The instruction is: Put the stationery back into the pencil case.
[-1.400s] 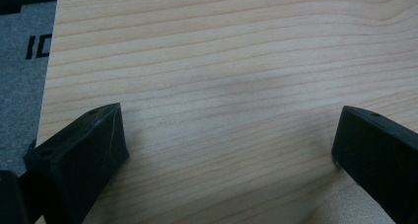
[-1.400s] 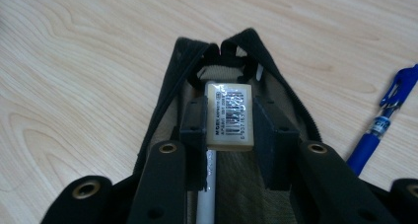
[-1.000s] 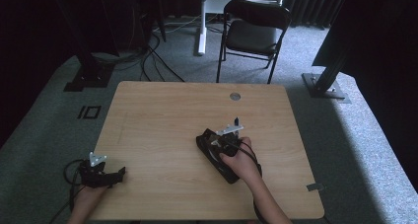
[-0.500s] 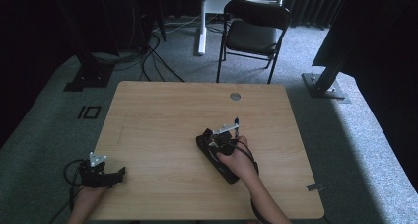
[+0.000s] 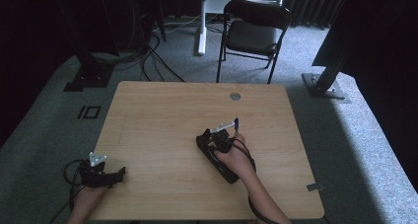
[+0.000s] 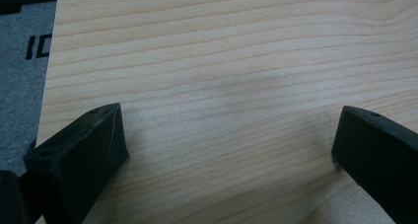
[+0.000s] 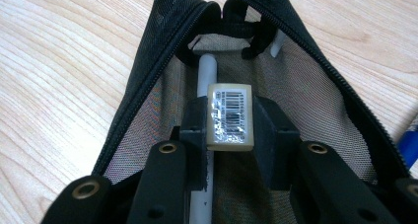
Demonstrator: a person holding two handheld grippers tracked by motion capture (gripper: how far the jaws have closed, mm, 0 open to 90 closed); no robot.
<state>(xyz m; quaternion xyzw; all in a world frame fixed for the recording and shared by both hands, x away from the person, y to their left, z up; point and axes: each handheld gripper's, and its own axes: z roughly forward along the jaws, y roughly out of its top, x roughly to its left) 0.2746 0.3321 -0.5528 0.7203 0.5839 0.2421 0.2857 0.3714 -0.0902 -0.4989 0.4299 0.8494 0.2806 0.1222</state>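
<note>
Little changes across the last second: right gripper stays clamped on the eraser at frame centre, over the open black pencil case. Left gripper, jaws wide and empty, idles on the table; drop-in looks next.

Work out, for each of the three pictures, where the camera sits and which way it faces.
High view: above the person's side, looking forward and down on the wooden table; both forearms enter from below.
Left gripper view: on the left claw, facing bare tabletop; jaws wide apart.
Right gripper view: on the right claw, looking into the open black pouch; jaws clamp a barcoded eraser.
Shared: high and right gripper views both show the pouch.
</note>
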